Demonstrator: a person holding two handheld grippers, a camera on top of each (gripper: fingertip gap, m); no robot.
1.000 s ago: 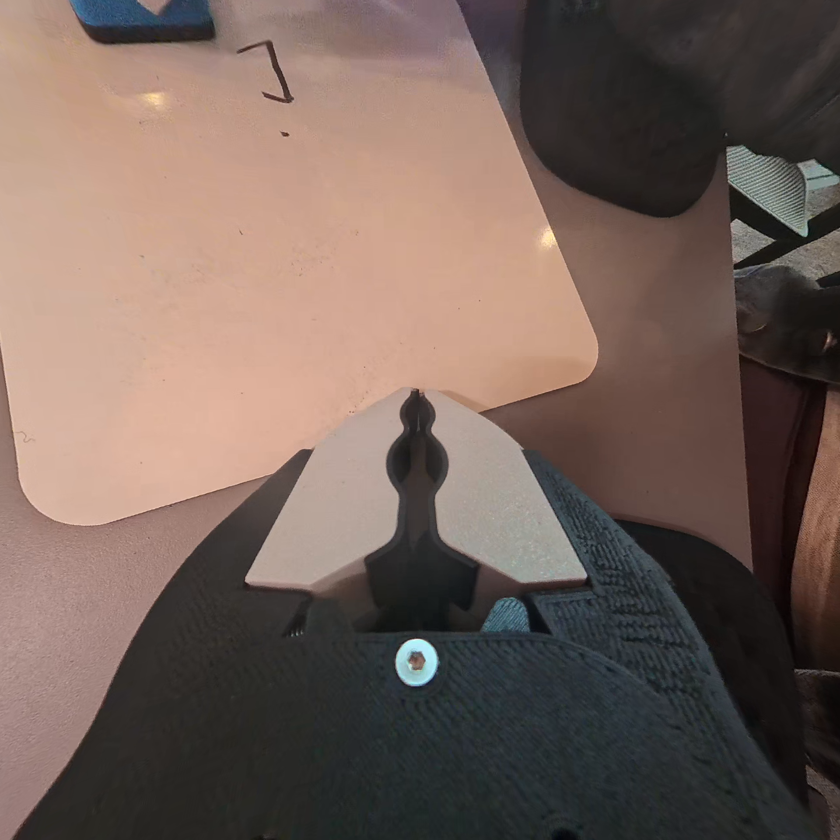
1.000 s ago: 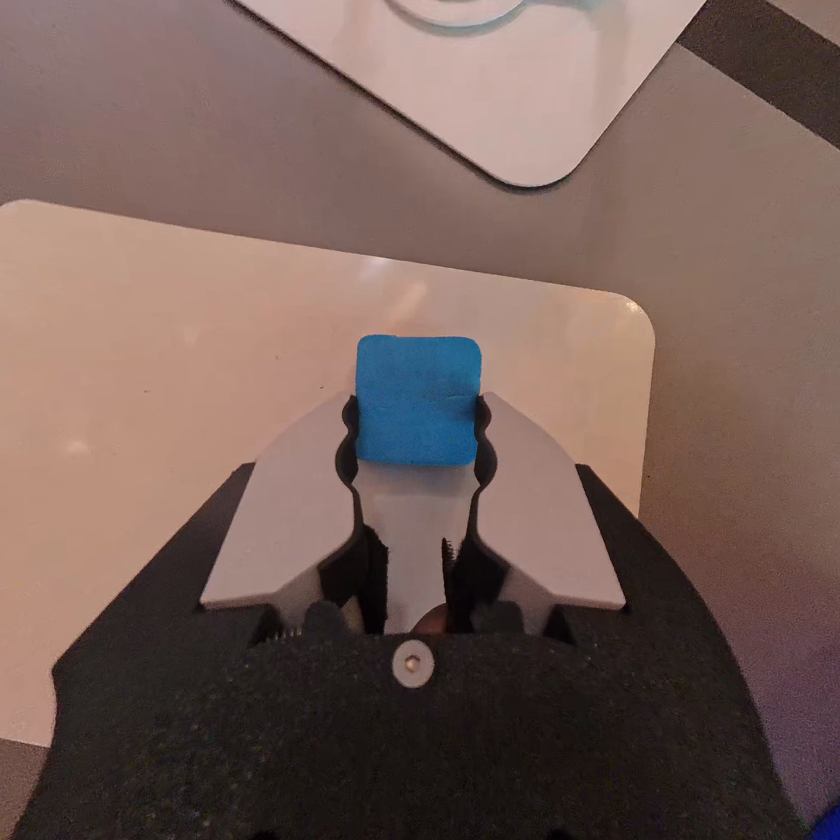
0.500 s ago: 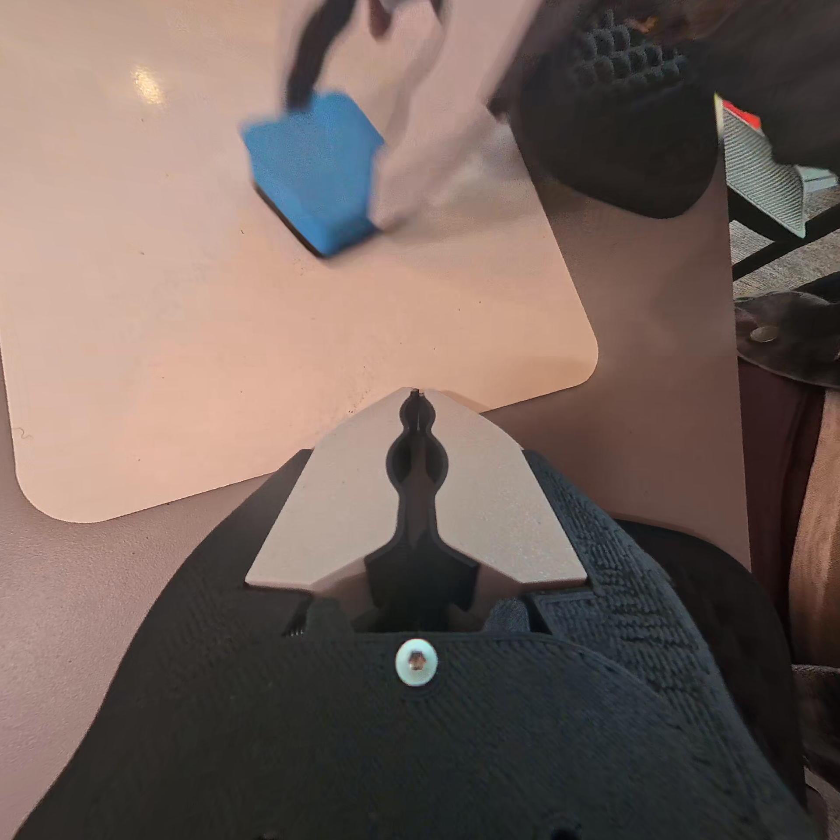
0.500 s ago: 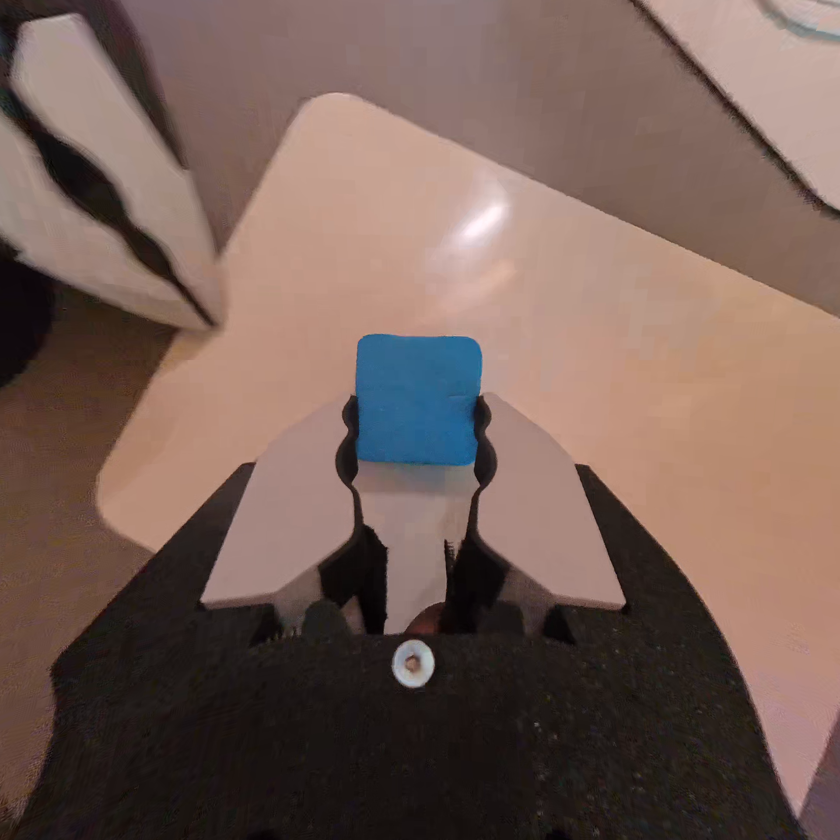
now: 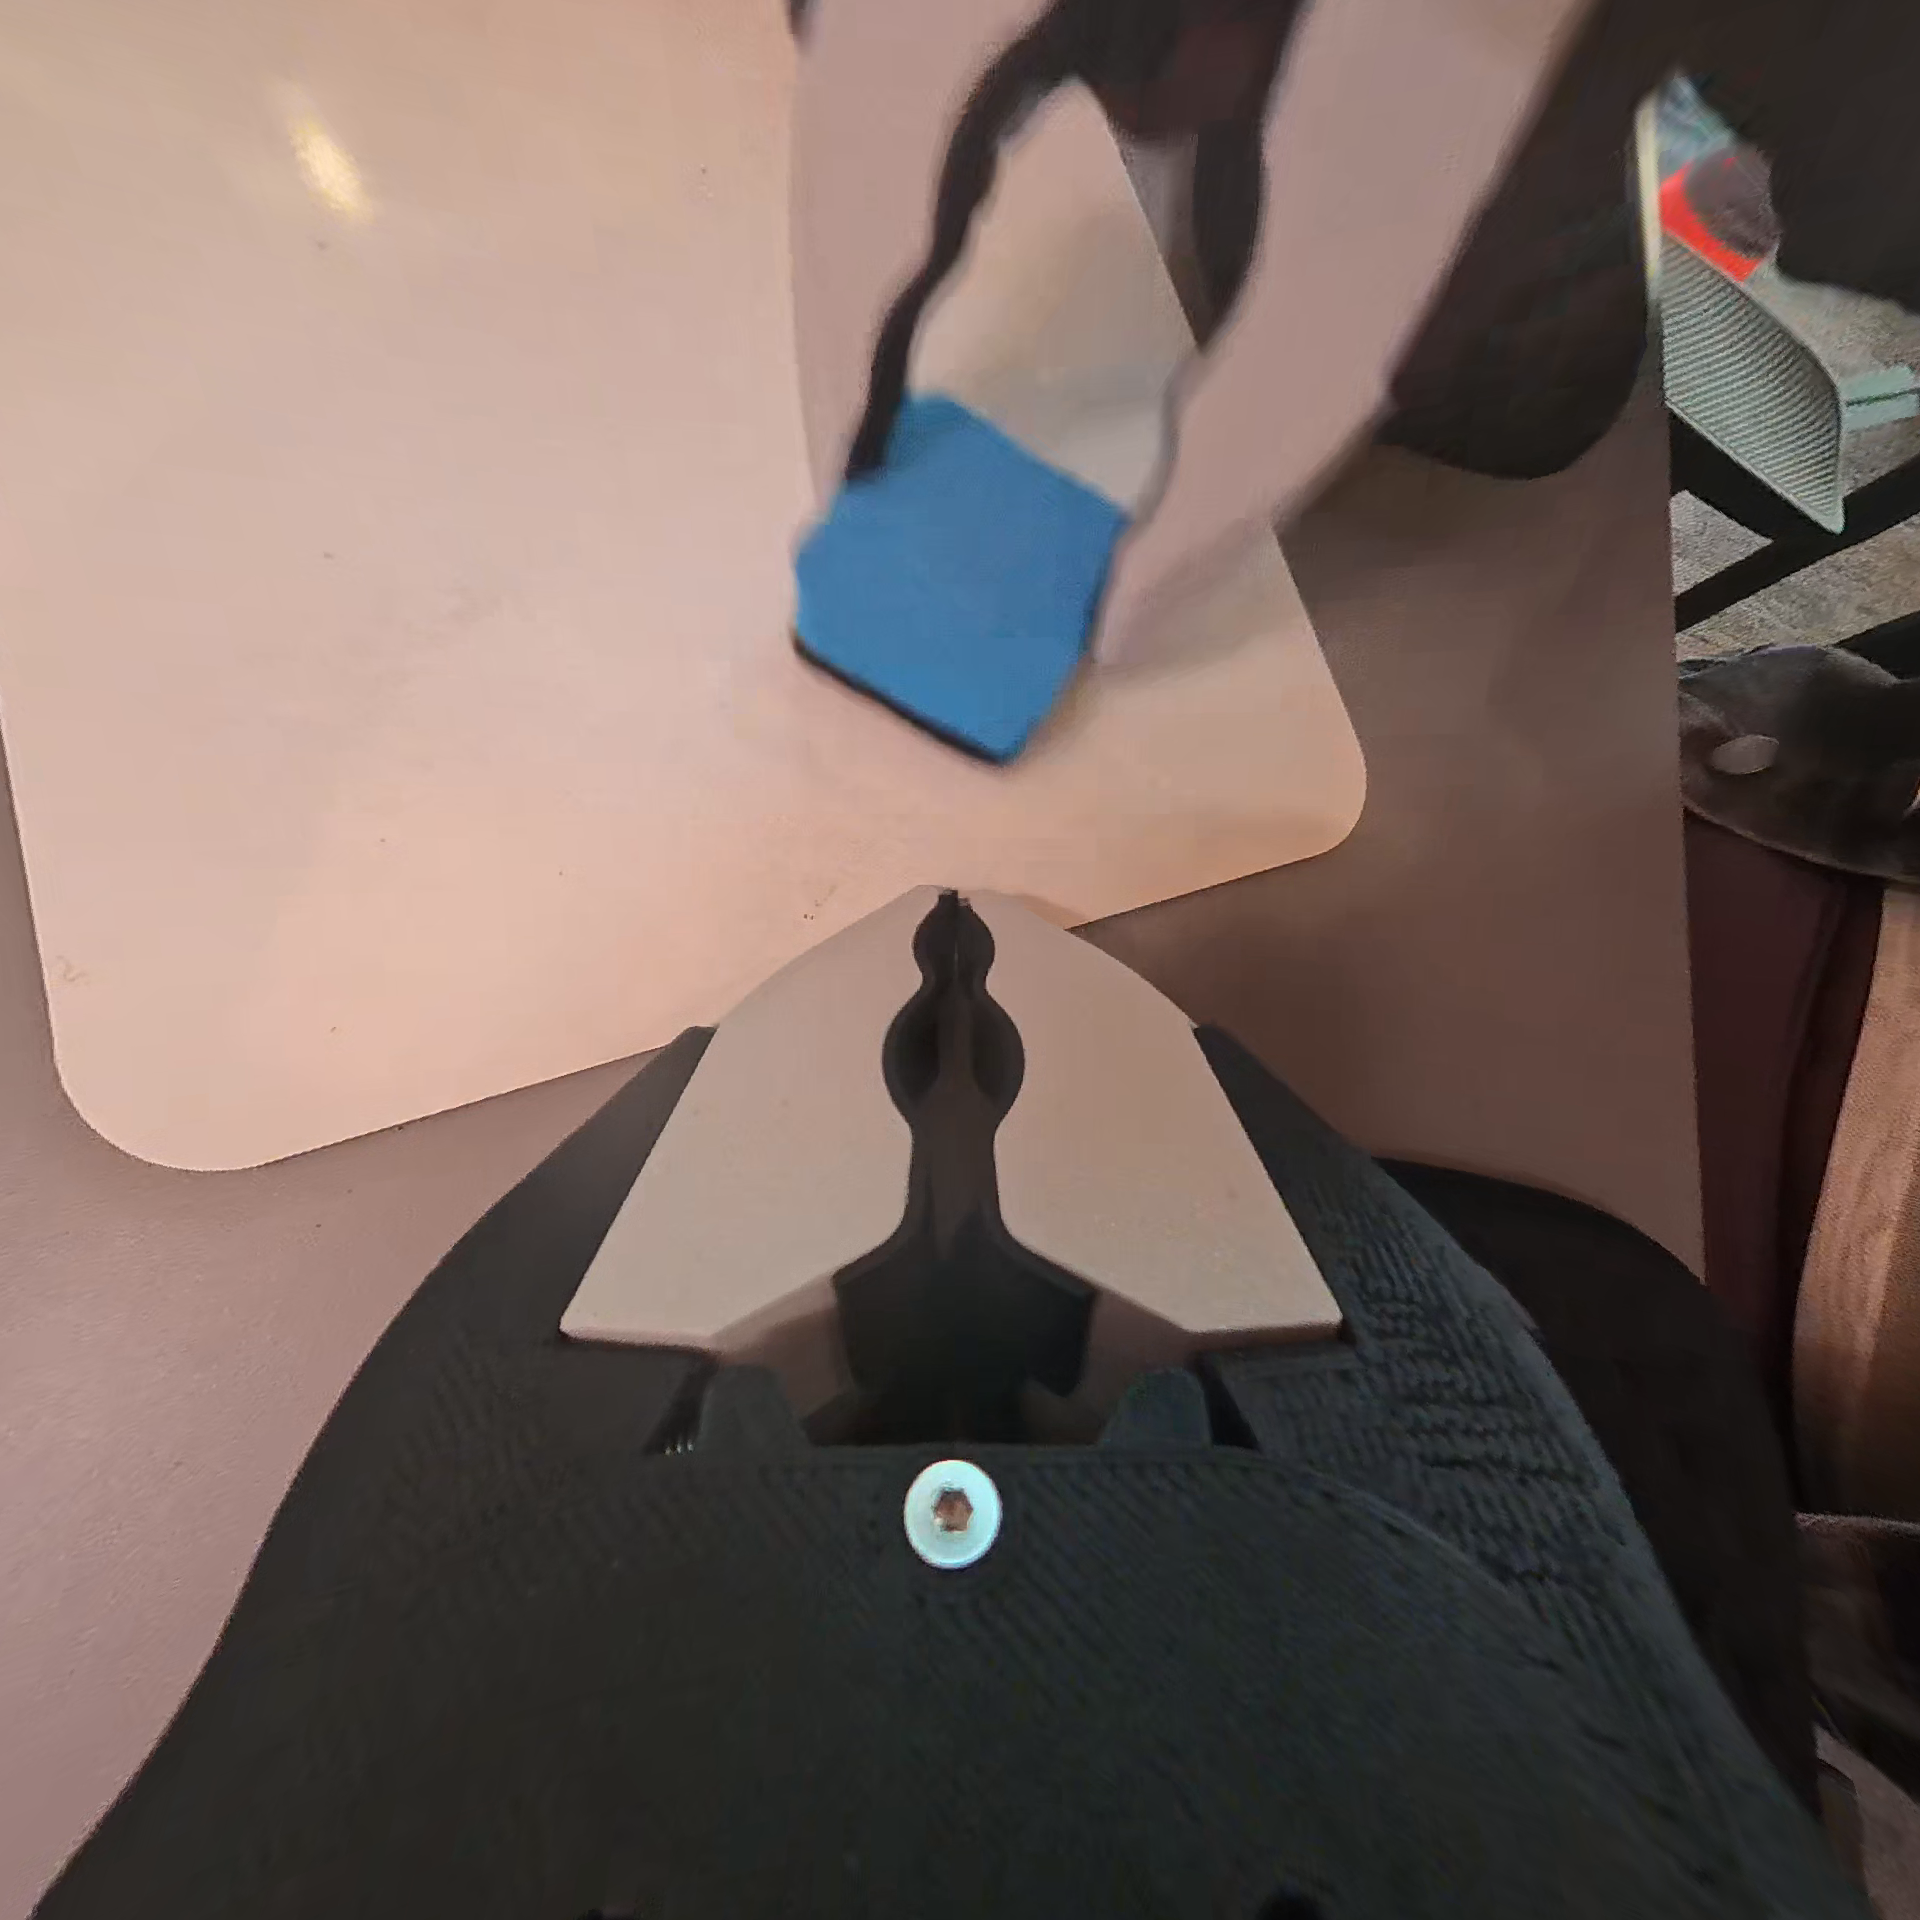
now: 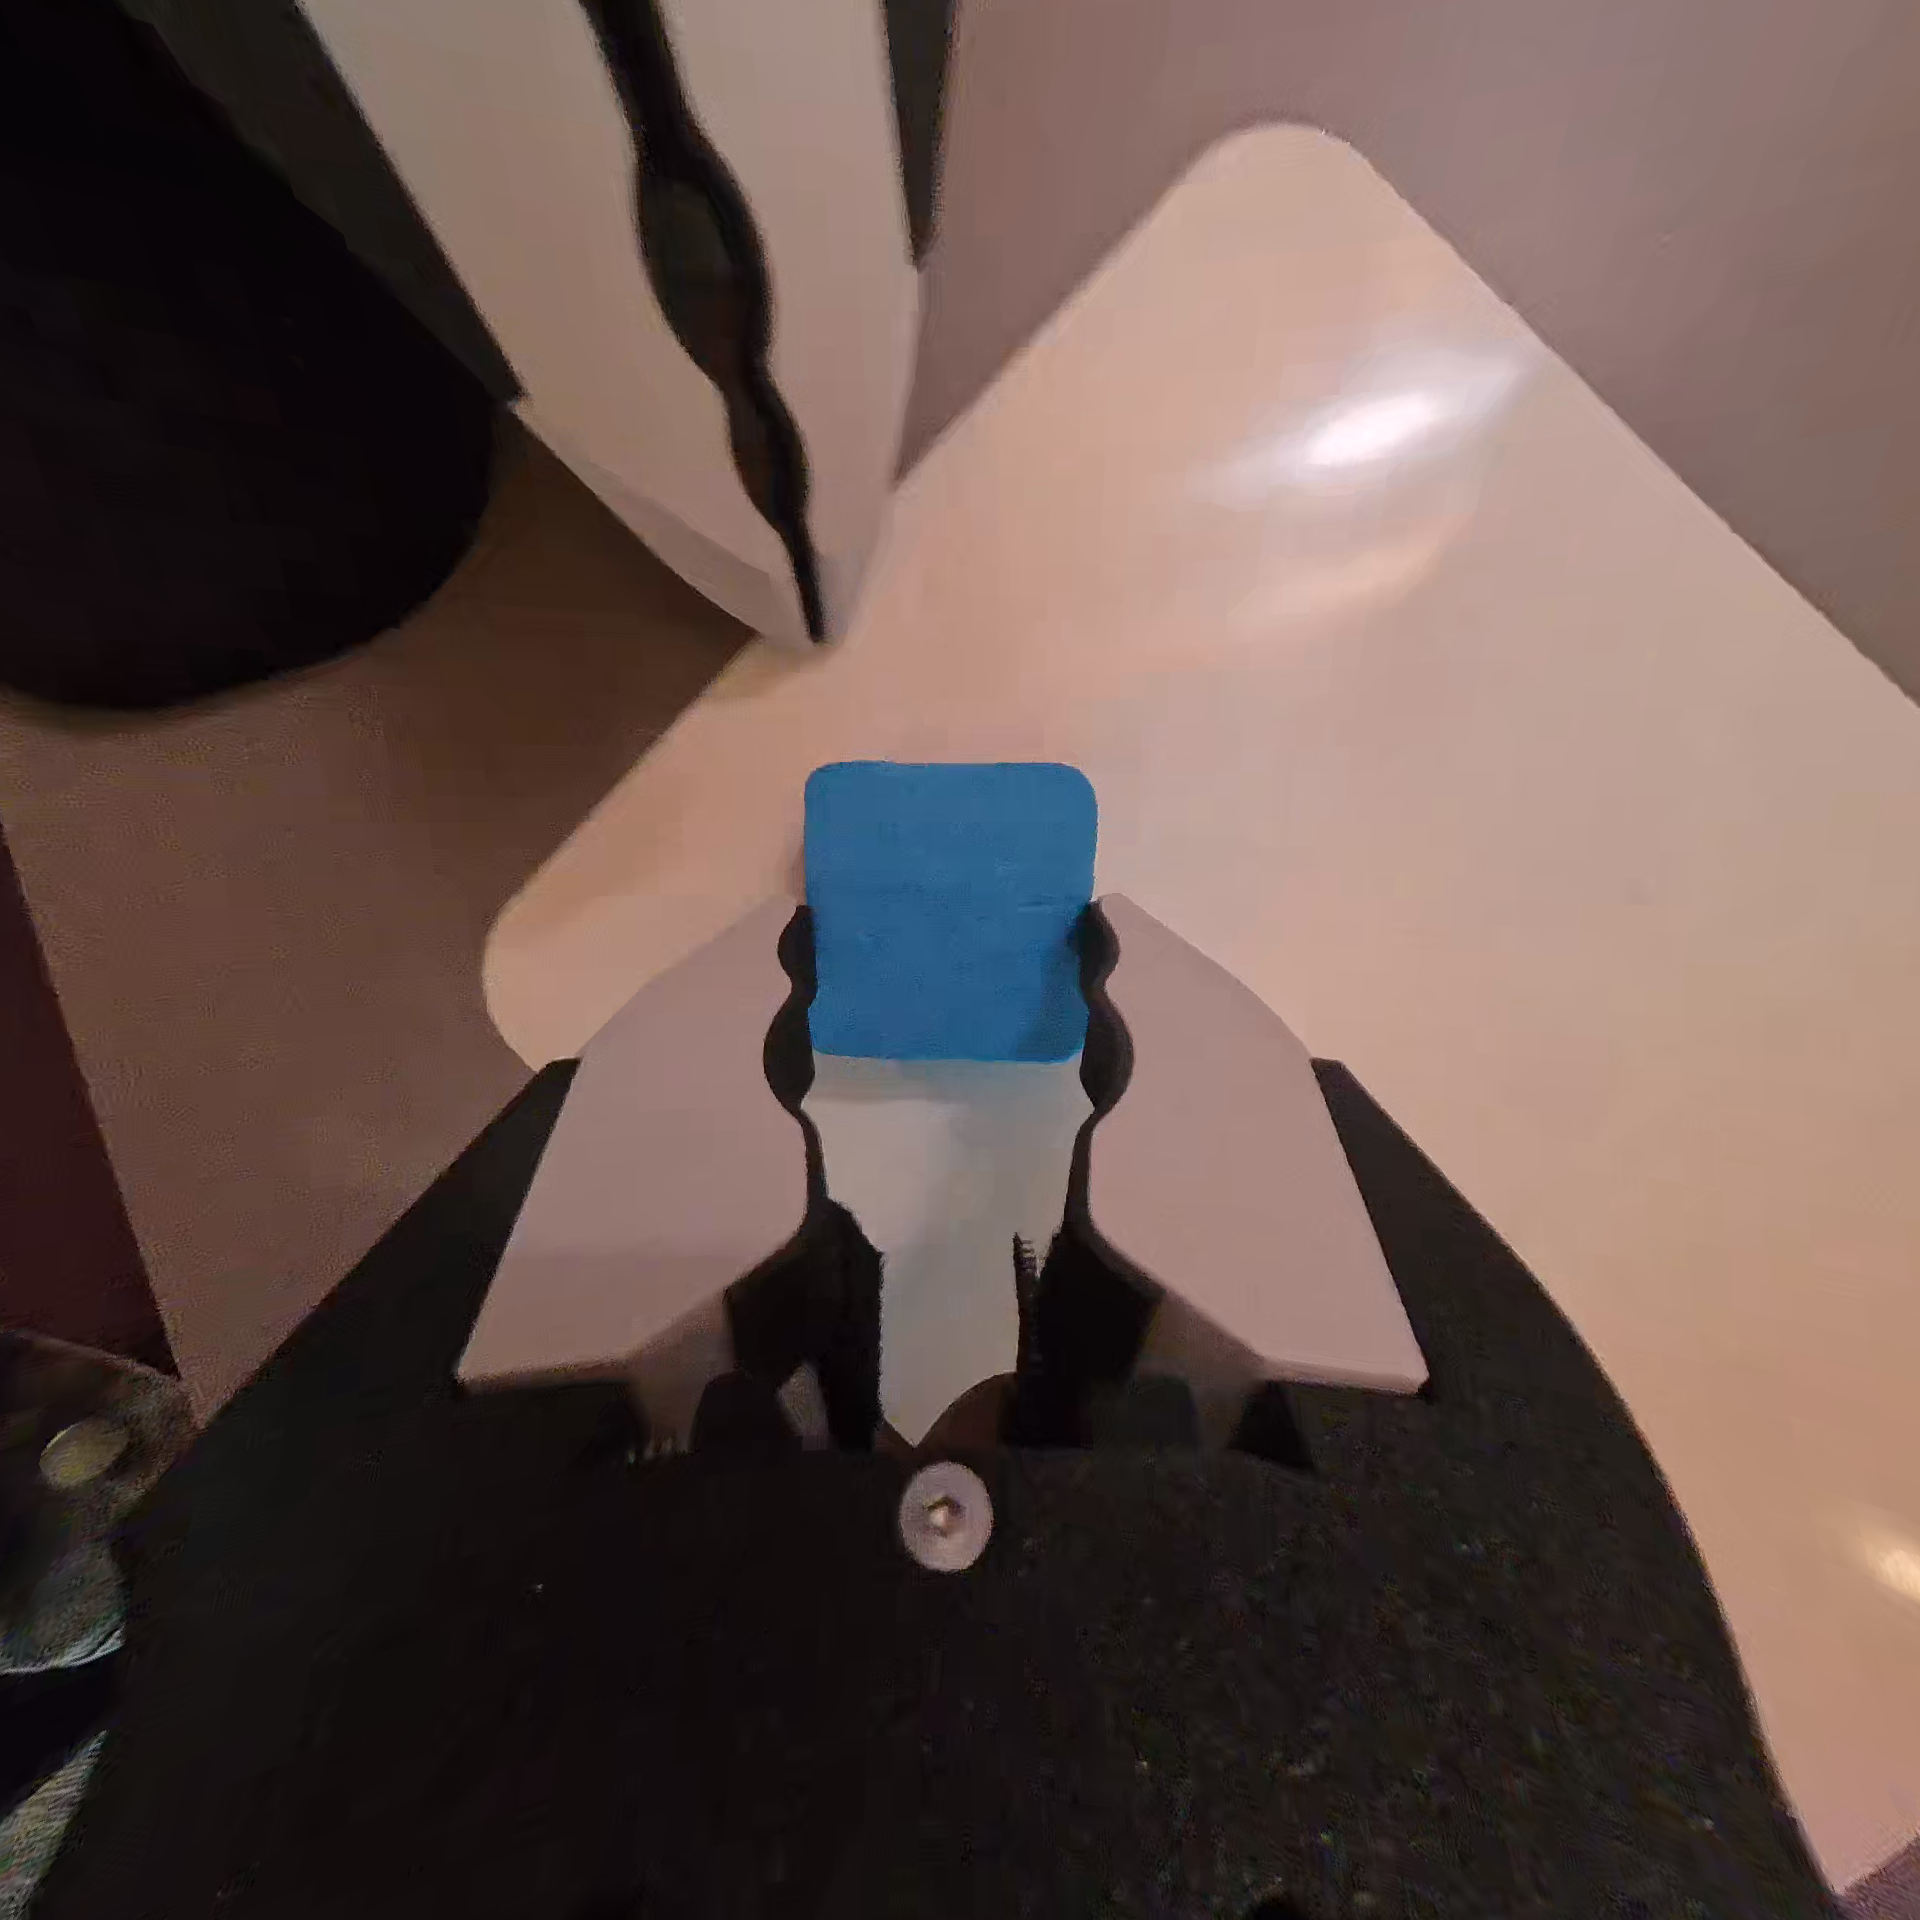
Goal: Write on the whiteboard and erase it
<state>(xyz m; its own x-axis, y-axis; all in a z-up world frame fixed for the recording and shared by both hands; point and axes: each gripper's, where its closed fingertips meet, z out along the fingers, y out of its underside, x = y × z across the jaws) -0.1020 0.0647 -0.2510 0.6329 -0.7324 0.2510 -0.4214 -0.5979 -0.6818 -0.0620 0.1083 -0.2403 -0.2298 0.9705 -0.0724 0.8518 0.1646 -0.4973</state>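
The whiteboard [image 5: 468, 582] lies flat on the table and shows no writing, only a faint smudge near its left corner. It also shows in the right wrist view [image 6: 1351, 727]. My right gripper [image 6: 948, 904] is shut on a blue eraser [image 6: 948, 914] and presses it on the board near the right corner. The eraser [image 5: 956, 603] shows blurred in the left wrist view. My left gripper [image 5: 948, 899] is shut with nothing seen in it, its tip at the board's near edge. It shows in the right wrist view [image 6: 805, 613], close beyond the eraser.
The brown-grey table [image 5: 1507, 1039] ends at its right edge [image 5: 1688, 987]. Beyond the edge are a grey mesh chair part [image 5: 1756, 343] on a carpeted floor and a person's dark and brown clothing [image 5: 1860, 1195]. Across from one pair of fingers to the other is roughly 6 cm.
My right gripper has swept the eraser across the board toward the near right corner and my left gripper. The black mark seen a second ago no longer shows. My left gripper has not moved.
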